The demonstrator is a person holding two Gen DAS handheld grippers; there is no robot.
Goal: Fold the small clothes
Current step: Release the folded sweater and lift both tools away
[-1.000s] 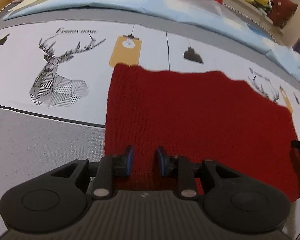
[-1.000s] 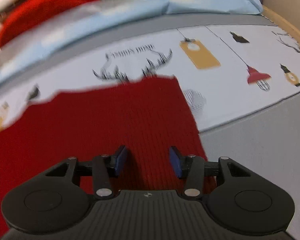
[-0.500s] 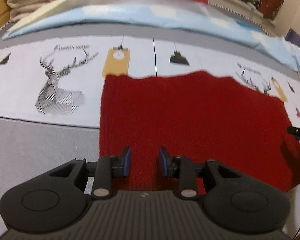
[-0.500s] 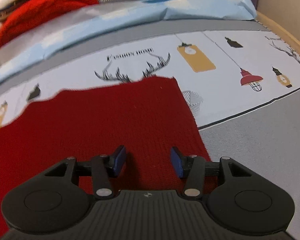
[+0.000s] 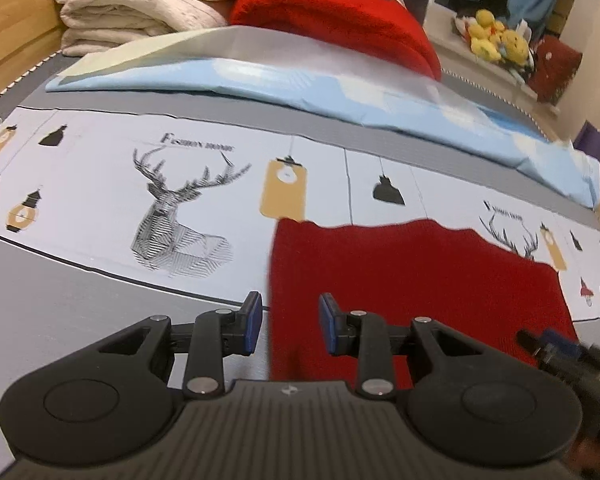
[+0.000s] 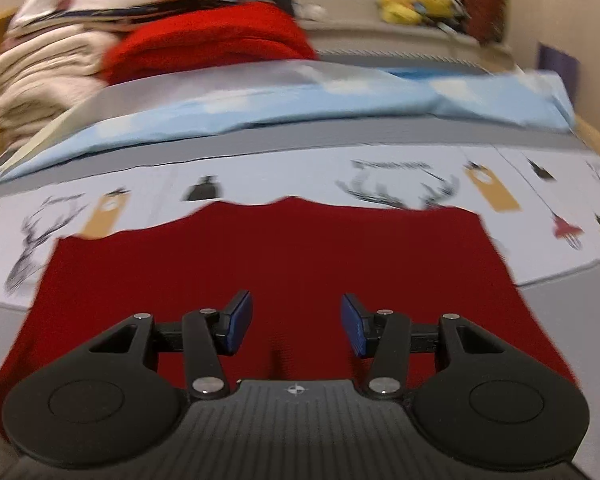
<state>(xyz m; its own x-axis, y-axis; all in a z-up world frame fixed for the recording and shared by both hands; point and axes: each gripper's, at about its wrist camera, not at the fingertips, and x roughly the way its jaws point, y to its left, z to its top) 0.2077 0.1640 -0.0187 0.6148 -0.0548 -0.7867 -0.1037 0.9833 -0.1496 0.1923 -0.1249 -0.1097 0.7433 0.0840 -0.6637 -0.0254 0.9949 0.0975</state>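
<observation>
The red knit cloth (image 5: 412, 280) lies flat on the bed (image 5: 80, 320), over the printed sheet with the deer. It looks soft, limp and light to me, ribbed enough not to slip, so I would pinch a corner or the near edge.

My left tongs (image 5: 289, 322) have just been opening and stand apart over the cloth's left edge, nothing between them. My right tongs (image 6: 296, 322) stand apart above its middle, empty.

Both lower edges are hidden behind the tongs' bodies, the right view is blurred, and I cannot tell whether the cloth is already doubled.
</observation>
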